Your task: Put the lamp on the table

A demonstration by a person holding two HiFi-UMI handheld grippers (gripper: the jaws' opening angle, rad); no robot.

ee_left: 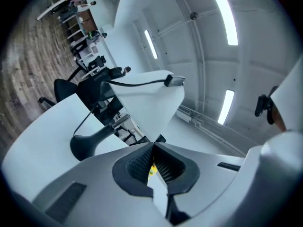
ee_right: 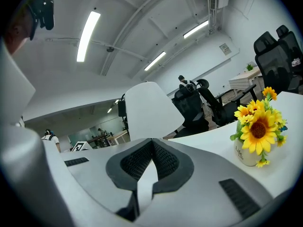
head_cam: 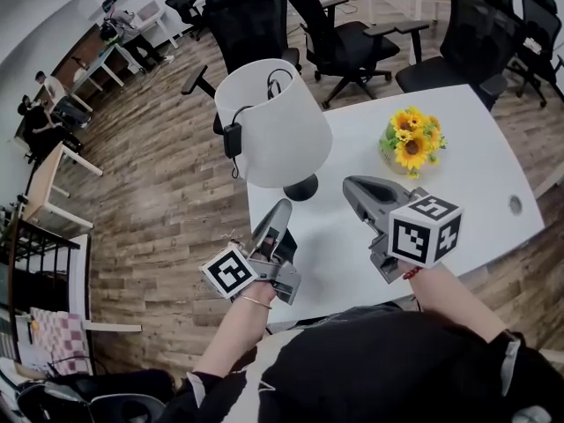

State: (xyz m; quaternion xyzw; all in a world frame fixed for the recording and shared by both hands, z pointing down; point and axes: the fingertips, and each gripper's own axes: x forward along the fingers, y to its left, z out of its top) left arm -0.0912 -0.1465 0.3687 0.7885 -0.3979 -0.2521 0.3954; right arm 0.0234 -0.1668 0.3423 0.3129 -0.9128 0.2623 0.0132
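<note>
Left gripper [head_cam: 281, 208] and right gripper [head_cam: 351, 186] are clenched, empty; the lamp [head_cam: 280, 135] stands on the tabletop [head_cam: 476, 139] just ahead of them.

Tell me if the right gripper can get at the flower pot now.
Probably yes. The flower pot stands just ahead-right of the right gripper, with bare table between; the lamp is off to the left. The gripper's shut jaws must open first.
</note>
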